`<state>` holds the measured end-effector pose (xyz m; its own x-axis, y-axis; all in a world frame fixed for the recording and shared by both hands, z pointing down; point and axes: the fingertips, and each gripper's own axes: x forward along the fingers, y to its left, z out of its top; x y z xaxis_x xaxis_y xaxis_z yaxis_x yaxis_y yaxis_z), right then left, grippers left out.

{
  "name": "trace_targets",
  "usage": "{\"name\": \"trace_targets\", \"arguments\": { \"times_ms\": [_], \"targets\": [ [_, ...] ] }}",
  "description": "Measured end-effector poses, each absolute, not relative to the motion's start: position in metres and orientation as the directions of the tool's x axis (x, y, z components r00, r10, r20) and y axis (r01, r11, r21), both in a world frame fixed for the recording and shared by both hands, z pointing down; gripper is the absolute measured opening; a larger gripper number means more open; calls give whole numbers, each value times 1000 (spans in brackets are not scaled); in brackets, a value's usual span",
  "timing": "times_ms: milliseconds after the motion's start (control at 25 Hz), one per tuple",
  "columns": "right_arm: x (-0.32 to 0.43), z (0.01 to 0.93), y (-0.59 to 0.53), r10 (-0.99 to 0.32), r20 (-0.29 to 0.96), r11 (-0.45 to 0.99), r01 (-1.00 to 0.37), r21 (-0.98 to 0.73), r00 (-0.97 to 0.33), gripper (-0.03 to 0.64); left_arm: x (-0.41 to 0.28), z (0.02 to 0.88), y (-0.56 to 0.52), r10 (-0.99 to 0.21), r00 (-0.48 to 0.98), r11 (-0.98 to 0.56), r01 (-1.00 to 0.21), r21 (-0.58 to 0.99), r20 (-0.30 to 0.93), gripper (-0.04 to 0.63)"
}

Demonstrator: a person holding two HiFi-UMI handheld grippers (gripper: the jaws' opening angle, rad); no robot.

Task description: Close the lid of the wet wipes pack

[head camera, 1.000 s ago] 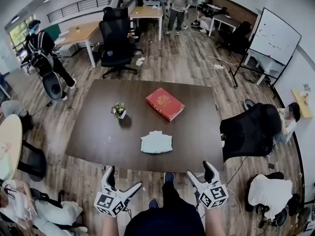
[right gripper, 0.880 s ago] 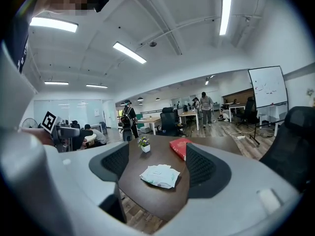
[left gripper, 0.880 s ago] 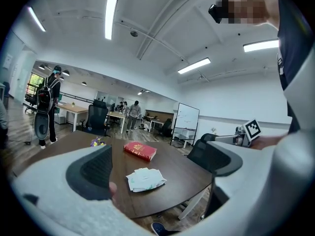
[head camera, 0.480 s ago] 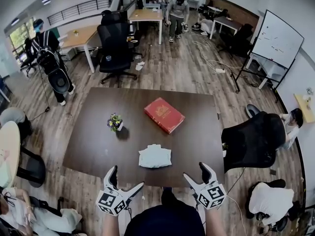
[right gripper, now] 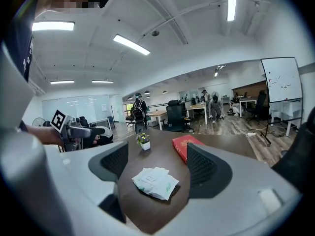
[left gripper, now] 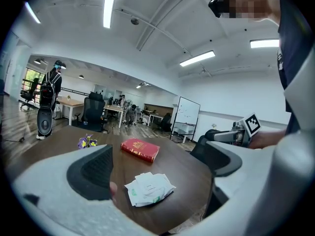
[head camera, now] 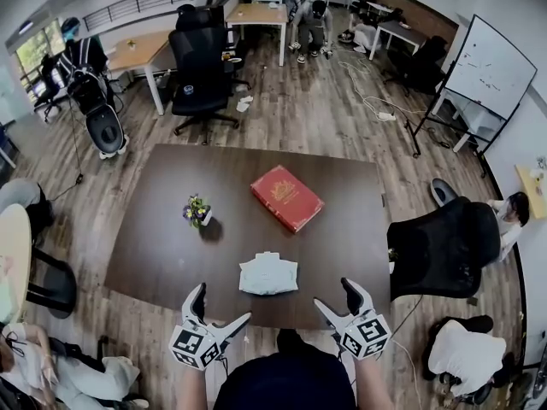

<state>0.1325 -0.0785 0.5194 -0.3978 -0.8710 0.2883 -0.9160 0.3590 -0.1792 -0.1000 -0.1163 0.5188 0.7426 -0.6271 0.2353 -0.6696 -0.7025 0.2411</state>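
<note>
Both claws wide, empty, at near table edge.
White soft wet wipes pack lies flat on dark brown wooden table, ahead of L gripper & R gripper, touching neither.

My kit: two pale hand-held grippers and a dark top.

My left hand-held gripper and right hand-held gripper are a matched pair. Each has a white-grey moulded shell that tapers into two prongs, and each prong carries a black ribbed pad on its inner face. Just behind the prongs of each hand-held gripper sits a cube faced with black-and-white square markers. Further back, behind both hand-held grippers, I wear a dark navy top with a bit of white print on it.
</note>
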Motion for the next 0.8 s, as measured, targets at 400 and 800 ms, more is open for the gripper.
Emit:
{"name": "trace_targets", "arguments": {
  "times_ms": [400, 800],
  "targets": [
    [134, 543, -106, -825, 367, 379, -902, -204, -430, 416, -87, 549, -143, -602, 732, -699, -676, 232, 320, 572],
    [130, 571, -141, -755, 416, 444, -862, -243, -506, 420, -64, 611, -177, -563, 696, -688, -694, 213, 446, 571]
  ]
}}
